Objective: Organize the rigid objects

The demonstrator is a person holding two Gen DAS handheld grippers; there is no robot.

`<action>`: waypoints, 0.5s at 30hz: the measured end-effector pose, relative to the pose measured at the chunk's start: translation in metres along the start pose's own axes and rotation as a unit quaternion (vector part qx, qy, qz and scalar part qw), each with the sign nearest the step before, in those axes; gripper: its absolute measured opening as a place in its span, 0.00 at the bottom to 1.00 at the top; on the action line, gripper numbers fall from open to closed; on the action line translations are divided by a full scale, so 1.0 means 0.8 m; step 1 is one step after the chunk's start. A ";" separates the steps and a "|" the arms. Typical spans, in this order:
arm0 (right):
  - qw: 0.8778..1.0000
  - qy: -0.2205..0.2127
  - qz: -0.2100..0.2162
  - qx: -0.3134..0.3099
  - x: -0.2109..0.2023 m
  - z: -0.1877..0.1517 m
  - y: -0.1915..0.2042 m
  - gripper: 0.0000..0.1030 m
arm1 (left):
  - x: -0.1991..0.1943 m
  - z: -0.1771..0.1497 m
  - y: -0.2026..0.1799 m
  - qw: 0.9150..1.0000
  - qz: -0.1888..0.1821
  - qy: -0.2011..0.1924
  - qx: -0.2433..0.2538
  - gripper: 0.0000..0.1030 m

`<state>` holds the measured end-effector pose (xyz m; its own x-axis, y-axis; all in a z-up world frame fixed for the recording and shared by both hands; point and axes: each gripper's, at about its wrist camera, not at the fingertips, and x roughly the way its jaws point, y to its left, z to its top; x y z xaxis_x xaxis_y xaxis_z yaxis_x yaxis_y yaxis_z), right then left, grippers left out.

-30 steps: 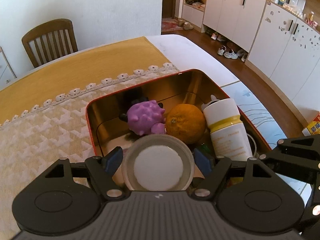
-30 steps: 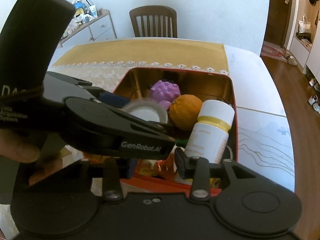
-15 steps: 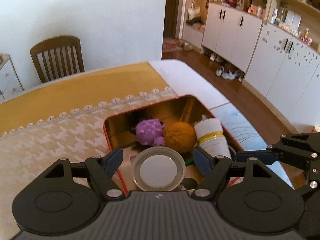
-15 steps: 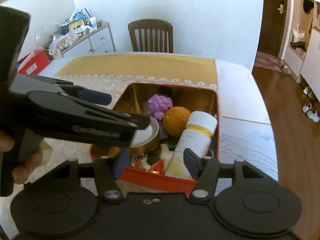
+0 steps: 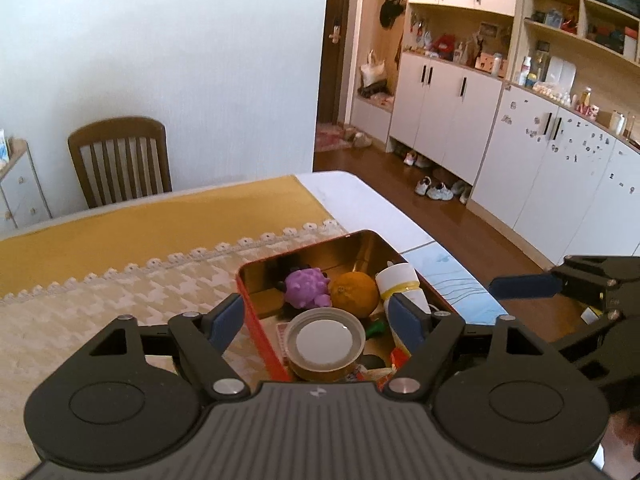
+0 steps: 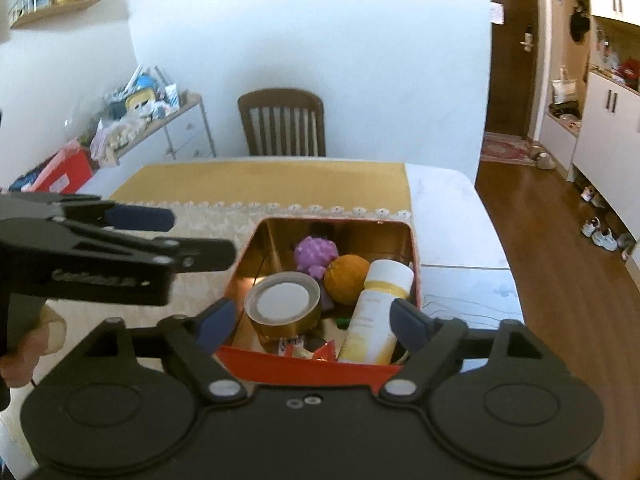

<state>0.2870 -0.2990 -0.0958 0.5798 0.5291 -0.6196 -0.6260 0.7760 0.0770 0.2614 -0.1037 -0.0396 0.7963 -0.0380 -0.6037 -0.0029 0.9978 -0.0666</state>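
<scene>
A red tin (image 6: 304, 364) with a gold inside holds a purple spiky toy (image 6: 316, 254), an orange (image 6: 346, 278), a white bottle with a yellow band (image 6: 376, 312), a round gold can with a white lid (image 6: 282, 306) and some wrappers. My right gripper (image 6: 312, 322) hovers above the tin's near wall, its jaws opening, with nothing gripped. My left gripper (image 5: 316, 316) hangs above the round can (image 5: 326, 340), its jaws opening a little, apart from it. Each gripper shows in the other's view: the left gripper (image 6: 172, 236), the right gripper (image 5: 520, 284).
The tin stands near the right end of a table under a cream and mustard cloth (image 5: 120, 280). A wooden chair (image 6: 282, 120) stands at the far side. White cupboards (image 5: 460, 120) line the right wall. A cluttered dresser (image 6: 160, 120) is at far left.
Both grippers have risen and drawn back from the tin. The right jaws have spread wide off the white bottle, which stays in the tin. The round can also stays in the tin.
</scene>
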 end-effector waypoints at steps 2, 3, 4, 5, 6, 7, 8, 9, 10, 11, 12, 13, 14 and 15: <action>1.000 -0.012 -0.008 0.005 -0.007 -0.002 0.004 0.91 | -0.011 -0.004 0.005 1.000 -0.003 -0.005 0.002 0.79; 1.000 -0.018 -0.011 0.008 -0.011 -0.003 0.006 0.94 | -0.018 -0.006 0.009 1.000 -0.004 -0.007 0.004 0.79; 1.000 -0.024 -0.015 0.011 -0.014 -0.004 0.008 0.97 | -0.022 -0.008 0.011 1.000 -0.005 -0.008 0.005 0.79; 0.999 -0.031 -0.019 0.014 -0.018 -0.005 0.011 0.98 | -0.027 -0.010 0.014 1.000 -0.006 -0.010 0.006 0.79; 0.999 -0.037 -0.022 0.017 -0.021 -0.005 0.014 0.99 | -0.031 -0.012 0.017 1.000 -0.009 -0.011 0.006 0.80; 0.999 -0.042 -0.025 0.021 -0.025 -0.006 0.016 1.00 | -0.036 -0.014 0.020 1.000 -0.011 -0.012 0.005 0.80; 0.998 -0.047 -0.028 0.025 -0.028 -0.007 0.019 1.00 | -0.040 -0.016 0.023 1.000 -0.013 -0.014 0.003 0.80; 0.998 -0.051 -0.034 0.029 -0.030 -0.007 0.021 1.00 | -0.044 -0.018 0.026 1.000 -0.014 -0.014 0.002 0.80; 0.997 -0.056 -0.040 0.034 -0.033 -0.007 0.023 1.00 | -0.047 -0.019 0.030 1.000 -0.015 -0.014 0.001 0.80; 0.996 -0.060 -0.043 0.039 -0.036 -0.008 0.025 1.00 | -0.050 -0.021 0.033 1.000 -0.017 -0.013 -0.001 0.80; 0.996 -0.063 -0.046 0.045 -0.038 -0.009 0.025 1.00 | -0.053 -0.022 0.036 1.000 -0.018 -0.012 -0.002 0.82; 0.995 -0.066 -0.049 0.051 -0.040 -0.009 0.027 1.00 | -0.056 -0.024 0.039 1.000 -0.018 -0.012 -0.003 0.83; 0.995 -0.069 -0.052 0.055 -0.042 -0.010 0.029 1.00 | -0.058 -0.025 0.041 1.000 -0.017 -0.014 -0.002 0.85; 0.994 -0.072 -0.056 0.057 -0.044 -0.011 0.032 1.00 | -0.062 -0.027 0.043 1.000 -0.016 -0.018 -0.002 0.86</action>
<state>0.2461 -0.3008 -0.0789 0.7162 0.4739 -0.5123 -0.4942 0.8627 0.1071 0.2087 -0.0684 -0.0293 0.8176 -0.0673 -0.5719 0.0206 0.9959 -0.0877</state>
